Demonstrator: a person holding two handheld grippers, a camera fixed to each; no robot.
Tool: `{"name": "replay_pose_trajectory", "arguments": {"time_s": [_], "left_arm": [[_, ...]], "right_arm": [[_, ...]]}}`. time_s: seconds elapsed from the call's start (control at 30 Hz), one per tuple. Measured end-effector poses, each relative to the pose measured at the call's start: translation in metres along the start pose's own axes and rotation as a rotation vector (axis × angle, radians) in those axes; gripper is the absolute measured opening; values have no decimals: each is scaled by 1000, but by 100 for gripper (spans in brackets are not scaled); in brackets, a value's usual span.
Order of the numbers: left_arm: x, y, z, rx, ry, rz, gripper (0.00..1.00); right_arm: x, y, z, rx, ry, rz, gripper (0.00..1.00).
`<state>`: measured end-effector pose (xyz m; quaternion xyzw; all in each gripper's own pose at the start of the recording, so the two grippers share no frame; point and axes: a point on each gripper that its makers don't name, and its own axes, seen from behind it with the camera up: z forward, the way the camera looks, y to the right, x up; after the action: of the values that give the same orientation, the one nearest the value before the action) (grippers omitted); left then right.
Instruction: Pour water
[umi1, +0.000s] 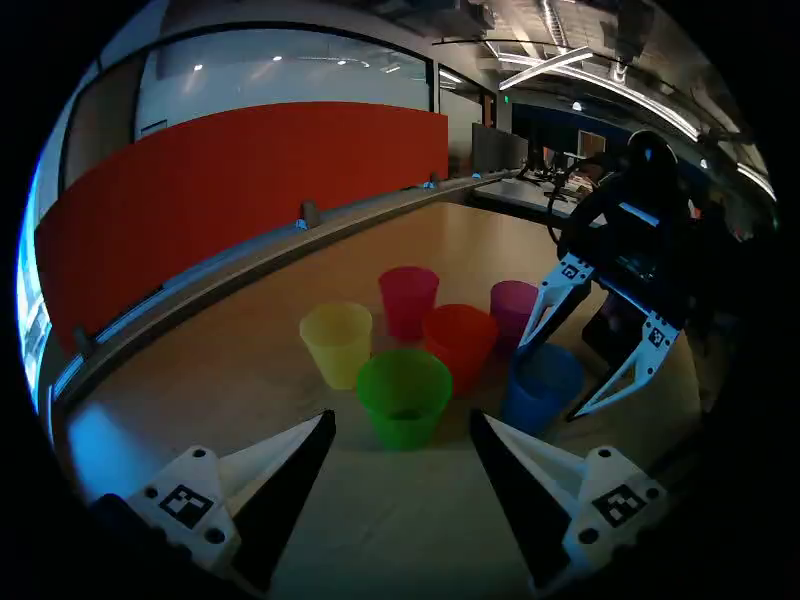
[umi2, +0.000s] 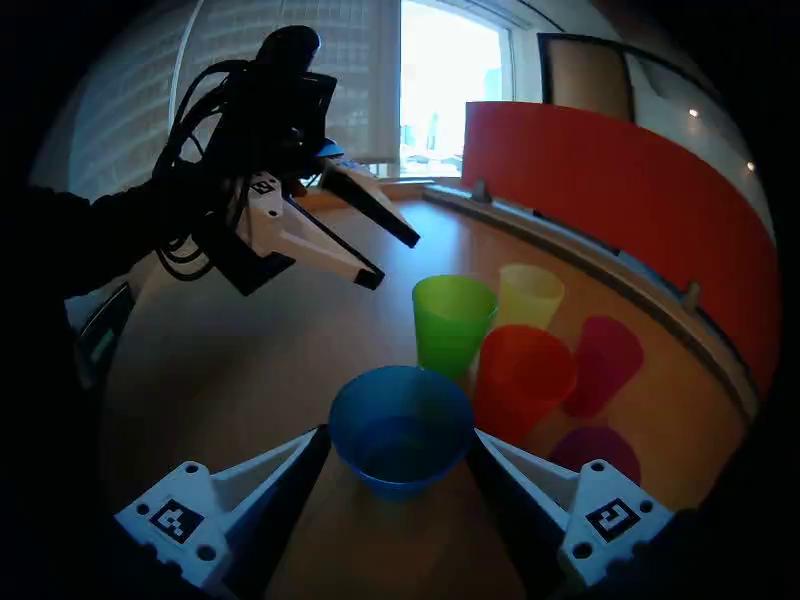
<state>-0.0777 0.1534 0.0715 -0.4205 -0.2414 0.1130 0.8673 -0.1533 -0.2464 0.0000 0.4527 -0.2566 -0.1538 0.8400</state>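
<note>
Checkered marker (umi2: 612, 520) tags right tool (umi2: 398, 434) flanking blue cup (umi2: 400, 455).

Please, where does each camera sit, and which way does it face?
Left gripper view: rides on the left tool, faces across the light wooden table to the green plastic cup; own fingers below, right tool beyond.
Right gripper view: rides on the right tool, faces down at the blue plastic cup between its own fingers; a dark sleeve holds the left tool.
Both share: cups, table, red partition wall.
</note>
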Motion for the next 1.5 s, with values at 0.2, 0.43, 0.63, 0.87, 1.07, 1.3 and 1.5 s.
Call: {"name": "replay_pose_trajectory", "arguments": {"time_s": [0.2, 0.43, 0.63, 0.87, 1.07, 1.3, 1.5], "left_arm": [[-2, 0, 0, 1, -5, 6, 99], [-4, 0, 0, 1, -10, 10, 100], [-3, 0, 1, -3, -10, 11, 99], [-4, 1, 7, -2, -22, 20, 100], [-5, 3, 16, -11, -34, 20, 99], [-8, 3, 25, -15, -49, 26, 99], [-8, 0, 34, -12, -65, 36, 100]], "right_arm": [[2, 1, 4, 1, 2, 1, 99], [3, 3, 6, -2, -1, -2, 91], [2, 0, 3, 7, 1, 8, 91], [8, -4, -7, 16, 28, 26, 91], [17, -1, -20, 1, 59, 28, 90], [30, 6, -36, -21, 97, 25, 91], [42, 13, -50, -43, 131, 19, 91]]}}
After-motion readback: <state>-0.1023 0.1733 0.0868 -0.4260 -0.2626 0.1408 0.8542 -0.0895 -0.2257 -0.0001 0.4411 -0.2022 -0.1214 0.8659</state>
